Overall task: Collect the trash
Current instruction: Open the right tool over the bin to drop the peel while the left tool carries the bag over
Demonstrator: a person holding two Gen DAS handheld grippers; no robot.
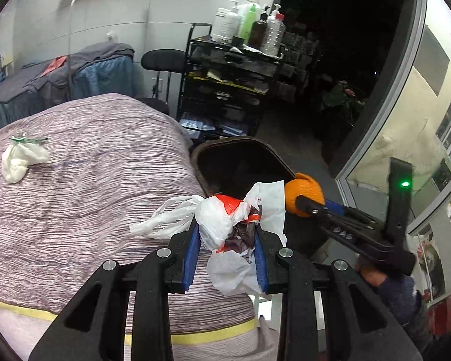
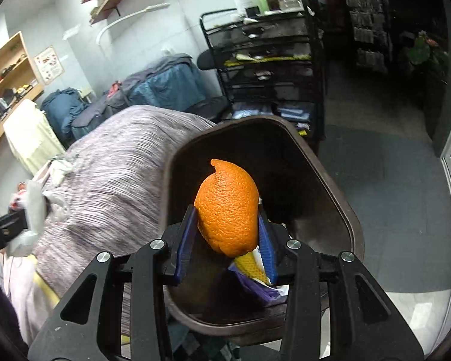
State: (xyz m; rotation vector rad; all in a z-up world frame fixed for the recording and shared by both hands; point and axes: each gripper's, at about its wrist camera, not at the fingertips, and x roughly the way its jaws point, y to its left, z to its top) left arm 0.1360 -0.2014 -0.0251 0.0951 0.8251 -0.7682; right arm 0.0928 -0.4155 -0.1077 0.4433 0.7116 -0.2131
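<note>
My left gripper (image 1: 227, 234) is shut on a crumpled white and red plastic bag (image 1: 225, 222), held above the edge of the striped bed cover (image 1: 90, 195), just short of the dark brown bin (image 1: 243, 162). My right gripper (image 2: 228, 240) is shut on an orange peel (image 2: 228, 207) and hangs over the open bin (image 2: 330, 186). The peel (image 1: 303, 192) and the right gripper also show in the left wrist view, right of the bag. Paper and purple wrappers (image 2: 261, 282) lie inside the bin. A crumpled white tissue (image 1: 21, 159) lies on the bed cover at the far left.
A black wire trolley (image 1: 225, 84) with bottles on top stands behind the bin. A black chair (image 1: 162, 60) and a second covered bed (image 1: 60, 81) are by the wall. A glass door frame (image 1: 406, 105) runs along the right. Grey floor (image 2: 391, 195) lies right of the bin.
</note>
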